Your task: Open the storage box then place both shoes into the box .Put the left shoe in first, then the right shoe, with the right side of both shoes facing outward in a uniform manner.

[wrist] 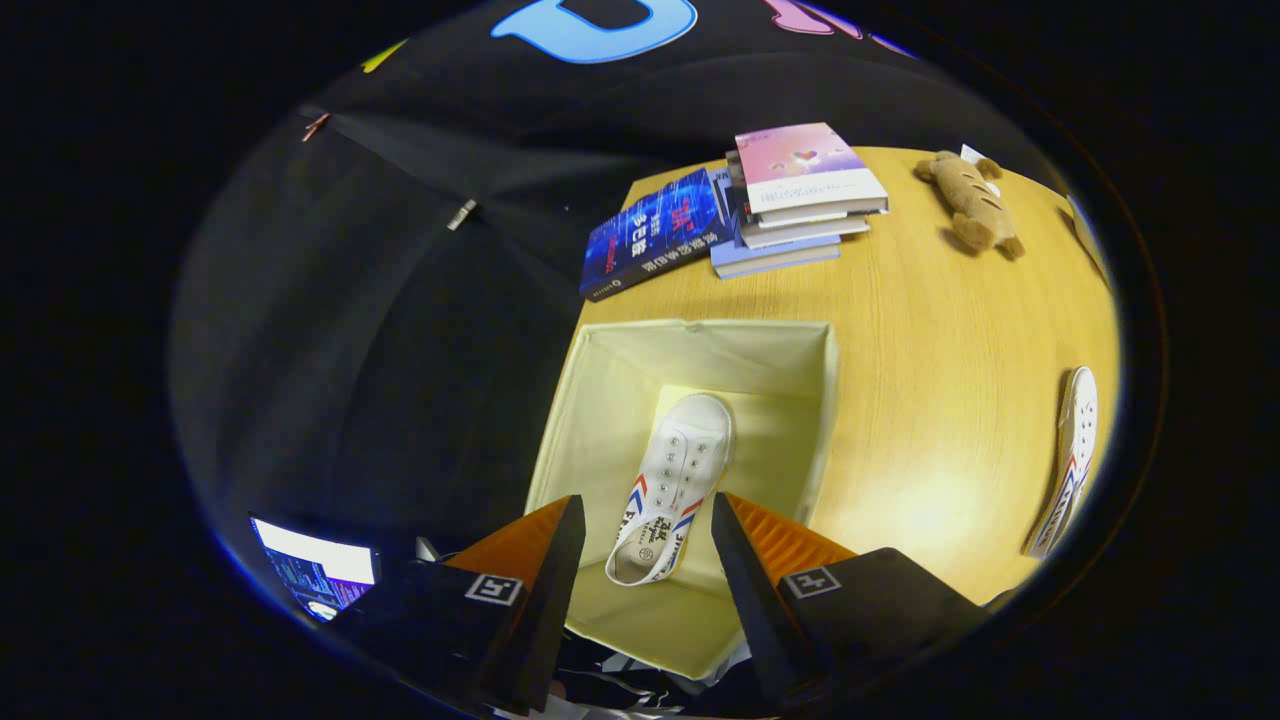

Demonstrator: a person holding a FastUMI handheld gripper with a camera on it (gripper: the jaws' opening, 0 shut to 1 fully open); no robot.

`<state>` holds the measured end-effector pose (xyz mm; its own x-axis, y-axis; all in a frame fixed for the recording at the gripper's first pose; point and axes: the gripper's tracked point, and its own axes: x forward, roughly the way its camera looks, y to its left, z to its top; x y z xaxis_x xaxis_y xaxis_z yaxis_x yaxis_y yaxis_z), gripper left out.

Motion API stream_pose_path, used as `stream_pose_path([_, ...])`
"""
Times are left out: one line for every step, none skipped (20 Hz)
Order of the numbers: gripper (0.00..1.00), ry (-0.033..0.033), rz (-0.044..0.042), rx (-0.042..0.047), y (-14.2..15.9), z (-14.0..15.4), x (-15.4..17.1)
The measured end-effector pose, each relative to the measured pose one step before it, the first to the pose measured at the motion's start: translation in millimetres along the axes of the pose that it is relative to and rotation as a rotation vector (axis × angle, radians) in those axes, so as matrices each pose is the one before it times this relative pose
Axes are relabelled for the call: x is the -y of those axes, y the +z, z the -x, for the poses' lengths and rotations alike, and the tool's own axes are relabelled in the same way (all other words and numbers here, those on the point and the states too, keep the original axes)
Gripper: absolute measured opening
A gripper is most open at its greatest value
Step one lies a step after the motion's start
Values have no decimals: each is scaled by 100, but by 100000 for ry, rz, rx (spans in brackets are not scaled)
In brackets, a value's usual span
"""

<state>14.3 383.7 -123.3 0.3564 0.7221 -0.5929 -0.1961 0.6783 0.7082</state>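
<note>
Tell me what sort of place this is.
Probably a staged recording booth rather than a home: a wooden table against black cloth, set with props, namely stacked books, a plush toy and an open storage box holding a white shoe. The gripper hangs open above it.

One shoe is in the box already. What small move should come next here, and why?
Probably lift away from the storage box and swing toward the second shoe lying on the table beyond the box's far side. The first shoe already lies inside the box, and the hand-held gripper is open above it, its fingers apart and pressing on nothing.
</note>
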Motion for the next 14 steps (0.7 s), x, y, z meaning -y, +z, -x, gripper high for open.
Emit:
stream_pose_path([79, 1009, -287, 1821, 607, 1692, 739])
stream_pose_path([79, 423, 172, 2225, 850, 1642, 999])
stream_pose_path([79, -532, 467, 2210, 756, 1602, 1353])
stream_pose_path([79, -1323, 258, 2035, 663, 1541, 1665])
stream_pose_path([79, -2068, -37, 1903, 639, 1510, 2010])
stream_pose_path([79, -2847, -181, 1453, 501, 1321, 2230])
stream_pose_path([79, -3259, -42, 1424, 453, 1151, 2548])
stream_pose_path([79, -4163, 670, 669, 271, 988, 2902])
stream_pose_path([79, -5139, 821, 21, -147, 618, 3445])
stream_pose_path([79, -6219, 85, -790, -315, 360, 3885])
stream_pose_path([79, -4969, -374, -1401, -511, -105, 3297])
stream_pose_path([79, -4917, -1325, -1906, -644, -332, 3000])
stream_pose_path([79, -4040, -1441, -2164, -715, -535, 2897])
stream_pose_path([79, -3911, -1365, -2527, -763, -721, 2559])
